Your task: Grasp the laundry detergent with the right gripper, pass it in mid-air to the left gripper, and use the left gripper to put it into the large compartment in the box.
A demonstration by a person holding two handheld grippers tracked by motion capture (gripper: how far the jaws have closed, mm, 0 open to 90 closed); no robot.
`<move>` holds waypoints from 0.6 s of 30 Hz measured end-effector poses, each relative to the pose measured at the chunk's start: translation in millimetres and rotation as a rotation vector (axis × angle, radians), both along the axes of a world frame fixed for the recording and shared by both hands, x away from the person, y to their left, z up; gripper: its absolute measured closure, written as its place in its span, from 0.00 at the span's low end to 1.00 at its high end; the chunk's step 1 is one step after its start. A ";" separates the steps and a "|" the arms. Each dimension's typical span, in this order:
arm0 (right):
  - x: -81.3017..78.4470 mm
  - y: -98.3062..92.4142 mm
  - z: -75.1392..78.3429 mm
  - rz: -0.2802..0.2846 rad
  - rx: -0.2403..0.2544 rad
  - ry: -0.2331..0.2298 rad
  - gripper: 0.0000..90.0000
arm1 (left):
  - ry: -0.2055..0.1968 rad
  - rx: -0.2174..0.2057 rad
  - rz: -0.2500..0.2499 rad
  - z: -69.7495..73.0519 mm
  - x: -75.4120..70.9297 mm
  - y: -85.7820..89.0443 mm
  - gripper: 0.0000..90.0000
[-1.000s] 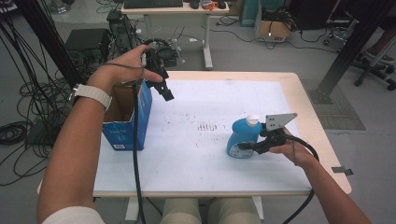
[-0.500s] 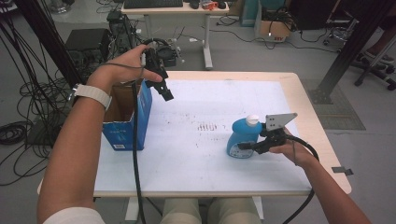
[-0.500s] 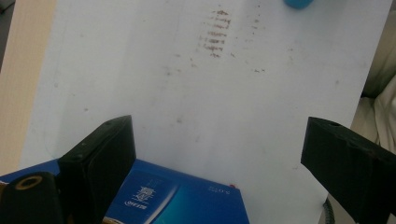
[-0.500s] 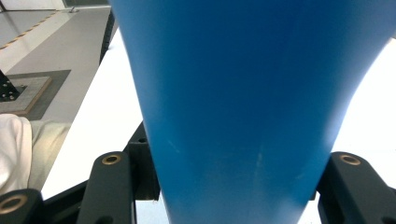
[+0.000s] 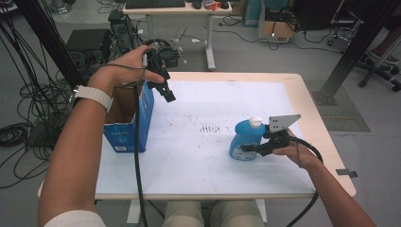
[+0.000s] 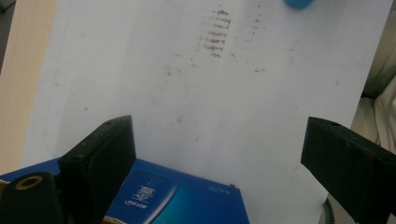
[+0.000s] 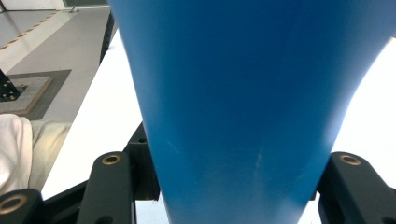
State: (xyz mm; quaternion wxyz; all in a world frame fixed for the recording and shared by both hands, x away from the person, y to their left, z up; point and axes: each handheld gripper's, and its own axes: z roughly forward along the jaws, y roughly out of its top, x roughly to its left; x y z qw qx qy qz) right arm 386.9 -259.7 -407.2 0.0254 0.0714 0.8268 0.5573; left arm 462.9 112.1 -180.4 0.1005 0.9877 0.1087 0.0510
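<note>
The right gripper [image 5: 246,148] has its jaws clamped on the lower body of the blue detergent bottle [image 5: 246,138], which stands upright on the white surface [image 5: 203,156], probably so it can be lifted without tipping. The left gripper [image 5: 168,94] hangs empty, jaws spread, above the open blue carton [image 5: 142,118] at the surface's left edge, likely the bottle's destination.

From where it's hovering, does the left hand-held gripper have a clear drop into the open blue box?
Probably yes. The left hand-held gripper hangs open and empty just above the blue box, beside its open top, with nothing between them. The right hand-held gripper is off at the blue bottle.
</note>
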 end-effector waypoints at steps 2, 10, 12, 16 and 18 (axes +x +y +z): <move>-0.1 -0.5 0.6 -0.007 -0.009 -0.004 0.48 | -0.001 -0.001 0.005 0.3 -0.8 0.9 0.12; 0.6 -0.1 1.0 0.004 -0.014 0.000 0.48 | -0.005 -0.004 0.011 1.3 -2.2 3.6 0.12; 0.6 0.0 1.0 0.003 -0.013 0.000 0.48 | -0.008 -0.004 0.007 1.6 -2.3 4.1 0.12; 0.7 -0.1 1.3 0.005 -0.017 0.002 0.48 | -0.010 -0.005 0.007 1.9 -2.8 4.7 0.12; 0.4 -0.3 1.4 -0.002 -0.017 0.000 0.48 | -0.011 -0.003 0.008 1.9 -2.8 4.6 0.12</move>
